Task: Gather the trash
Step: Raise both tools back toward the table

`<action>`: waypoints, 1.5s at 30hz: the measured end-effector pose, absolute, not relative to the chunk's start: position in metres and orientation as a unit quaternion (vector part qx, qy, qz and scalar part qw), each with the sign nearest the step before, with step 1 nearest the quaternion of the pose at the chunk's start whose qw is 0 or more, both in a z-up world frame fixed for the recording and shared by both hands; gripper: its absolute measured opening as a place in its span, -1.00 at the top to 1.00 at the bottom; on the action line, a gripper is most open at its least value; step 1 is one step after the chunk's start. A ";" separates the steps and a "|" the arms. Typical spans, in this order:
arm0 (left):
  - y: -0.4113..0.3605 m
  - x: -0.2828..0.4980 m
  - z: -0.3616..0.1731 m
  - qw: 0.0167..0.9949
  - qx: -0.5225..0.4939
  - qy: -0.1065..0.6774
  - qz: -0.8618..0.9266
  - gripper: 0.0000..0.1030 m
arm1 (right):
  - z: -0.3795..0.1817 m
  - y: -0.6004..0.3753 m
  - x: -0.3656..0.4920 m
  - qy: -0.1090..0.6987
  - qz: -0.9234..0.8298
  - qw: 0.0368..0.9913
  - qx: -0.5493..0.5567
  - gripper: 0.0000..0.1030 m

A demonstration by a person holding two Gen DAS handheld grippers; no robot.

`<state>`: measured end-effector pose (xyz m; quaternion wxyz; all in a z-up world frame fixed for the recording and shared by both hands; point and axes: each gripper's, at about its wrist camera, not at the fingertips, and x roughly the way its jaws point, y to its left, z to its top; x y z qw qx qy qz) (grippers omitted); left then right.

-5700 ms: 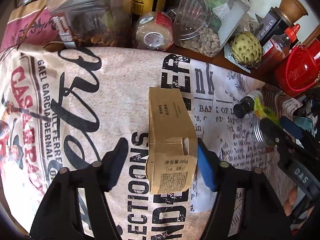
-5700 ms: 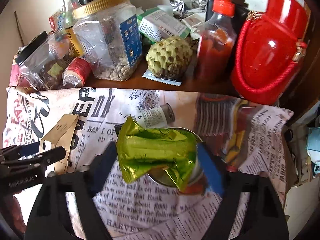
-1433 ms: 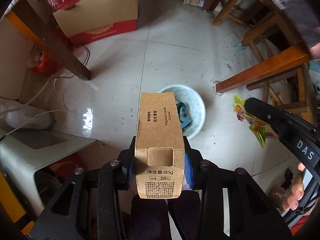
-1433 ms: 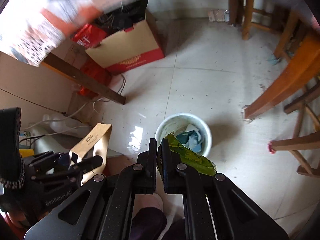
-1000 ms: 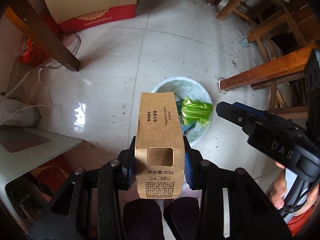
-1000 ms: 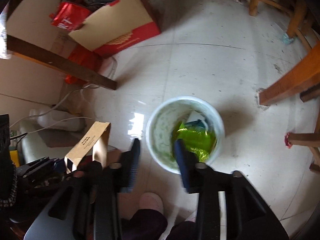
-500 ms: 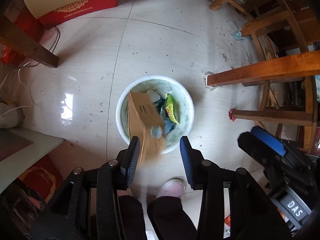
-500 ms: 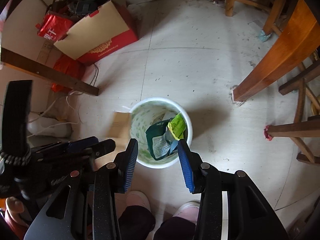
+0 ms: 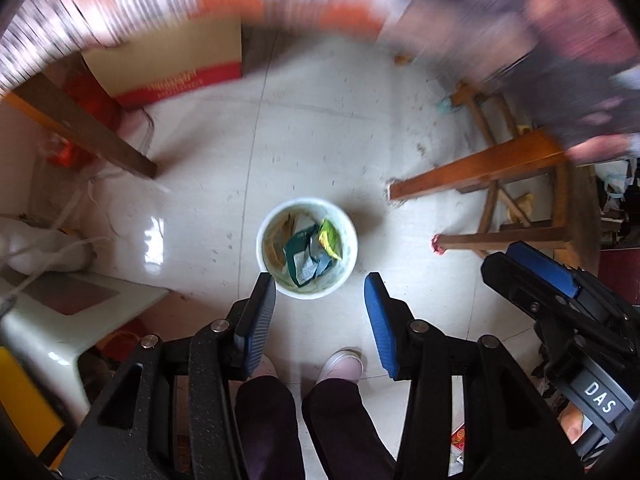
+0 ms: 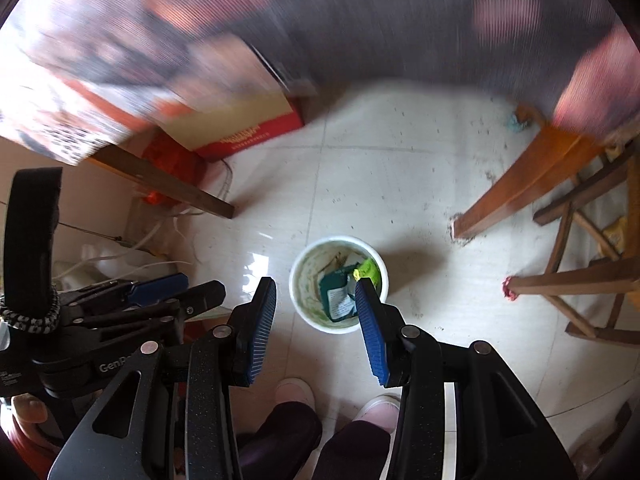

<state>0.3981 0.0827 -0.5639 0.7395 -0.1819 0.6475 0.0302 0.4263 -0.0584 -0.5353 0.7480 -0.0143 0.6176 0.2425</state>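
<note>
I hold both grippers above the white trash bin (image 9: 307,248) on the floor. My left gripper (image 9: 320,312) and right gripper (image 10: 316,320) stand open and empty; the green wrapper (image 9: 329,239) lies inside the bin.

Pale tiled floor (image 9: 320,140), wooden stool legs (image 9: 472,176)
</note>
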 end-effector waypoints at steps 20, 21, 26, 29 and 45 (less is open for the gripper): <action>0.112 0.362 -0.198 0.867 -0.133 0.480 -0.013 0.12 | -0.223 -0.041 0.385 0.484 0.233 0.843 0.003 0.27; 0.113 0.360 -0.186 0.871 -0.130 0.473 -0.017 0.12 | -0.211 -0.041 0.382 0.473 0.224 0.852 0.006 0.26; 0.115 0.349 -0.122 0.902 -0.113 0.415 -0.027 0.01 | -0.155 -0.051 0.370 0.429 0.197 0.881 0.021 0.26; 0.113 0.341 -0.096 0.918 -0.101 0.383 -0.029 -0.12 | -0.129 -0.058 0.363 0.397 0.180 0.900 0.024 0.24; 0.090 0.411 -0.052 0.939 -0.076 0.332 -0.042 -0.37 | -0.083 -0.090 0.421 0.298 0.147 0.943 0.025 -0.65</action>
